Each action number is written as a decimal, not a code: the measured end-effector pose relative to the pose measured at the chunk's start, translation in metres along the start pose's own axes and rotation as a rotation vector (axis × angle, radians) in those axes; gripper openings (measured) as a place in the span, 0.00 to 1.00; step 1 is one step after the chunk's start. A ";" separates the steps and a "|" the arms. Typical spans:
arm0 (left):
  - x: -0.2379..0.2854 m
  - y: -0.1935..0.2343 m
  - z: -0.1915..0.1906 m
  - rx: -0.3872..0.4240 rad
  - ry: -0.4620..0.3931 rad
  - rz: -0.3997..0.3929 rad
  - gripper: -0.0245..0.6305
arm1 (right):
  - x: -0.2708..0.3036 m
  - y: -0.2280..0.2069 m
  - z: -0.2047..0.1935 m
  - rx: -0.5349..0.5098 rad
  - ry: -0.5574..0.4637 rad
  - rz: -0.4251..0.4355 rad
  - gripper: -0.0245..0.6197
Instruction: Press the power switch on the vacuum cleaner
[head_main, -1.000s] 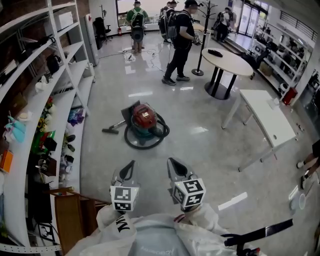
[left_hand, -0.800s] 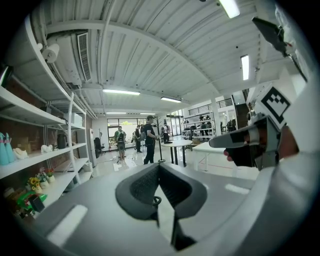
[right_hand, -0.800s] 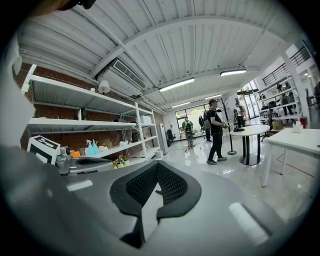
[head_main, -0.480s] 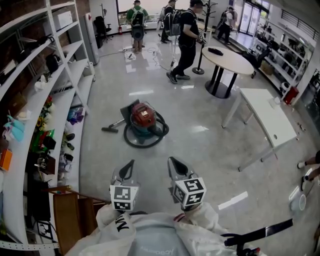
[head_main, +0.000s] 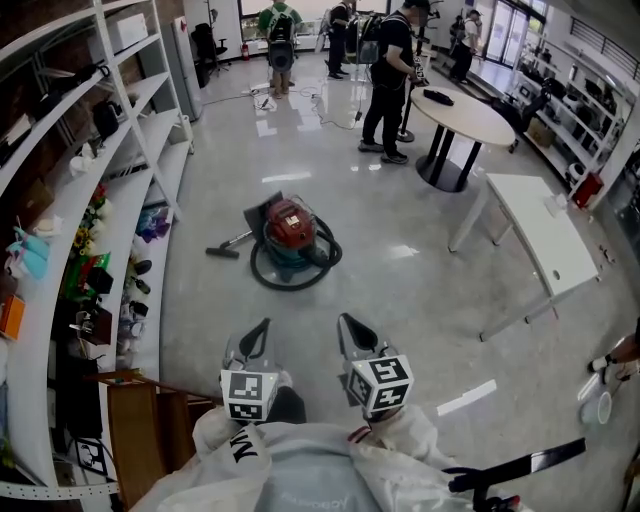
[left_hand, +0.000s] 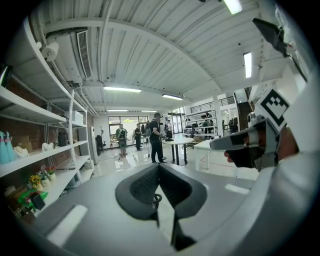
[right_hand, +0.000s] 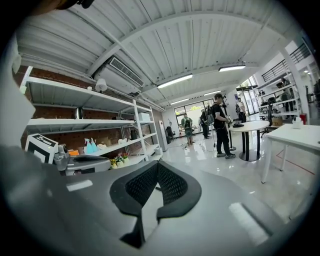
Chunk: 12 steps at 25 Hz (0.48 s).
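Observation:
The vacuum cleaner (head_main: 290, 232) is a red and teal canister on the shiny floor, with its black hose coiled round it and a nozzle lying to its left. It is well ahead of both grippers. My left gripper (head_main: 260, 332) and right gripper (head_main: 347, 326) are held side by side low in the head view, both shut and with nothing in them. In the left gripper view the left gripper (left_hand: 159, 166) points level into the room, and the right gripper (left_hand: 250, 142) shows at the side. The right gripper (right_hand: 158, 163) does the same. Neither gripper view shows the vacuum.
White shelving (head_main: 110, 200) with small items runs along the left, and a wooden cabinet (head_main: 135, 420) stands near my left side. A round table (head_main: 462, 110) and a white rectangular table (head_main: 530, 235) stand to the right. Several people (head_main: 390, 60) stand at the back.
The person in dark clothes has walked right towards the round table. The vacuum sits a little lower in the head view. Both grippers stay shut and in place.

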<state>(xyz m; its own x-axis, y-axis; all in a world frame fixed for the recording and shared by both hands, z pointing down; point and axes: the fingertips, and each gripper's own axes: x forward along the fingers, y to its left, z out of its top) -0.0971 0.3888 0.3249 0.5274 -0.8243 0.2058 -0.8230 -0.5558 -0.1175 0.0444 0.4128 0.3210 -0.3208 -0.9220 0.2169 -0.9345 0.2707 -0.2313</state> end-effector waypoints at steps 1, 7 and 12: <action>0.002 0.001 -0.003 -0.004 0.006 -0.002 0.04 | 0.003 -0.001 -0.003 0.003 0.009 -0.002 0.04; 0.029 0.013 -0.011 -0.015 0.023 -0.023 0.04 | 0.027 -0.009 -0.007 0.007 0.035 -0.019 0.04; 0.056 0.030 -0.008 -0.014 0.016 -0.042 0.04 | 0.053 -0.019 -0.001 0.008 0.040 -0.045 0.04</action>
<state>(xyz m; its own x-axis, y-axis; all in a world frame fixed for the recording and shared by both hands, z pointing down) -0.0936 0.3266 0.3408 0.5578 -0.7987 0.2255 -0.8033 -0.5879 -0.0954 0.0451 0.3594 0.3375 -0.2844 -0.9213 0.2651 -0.9470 0.2268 -0.2276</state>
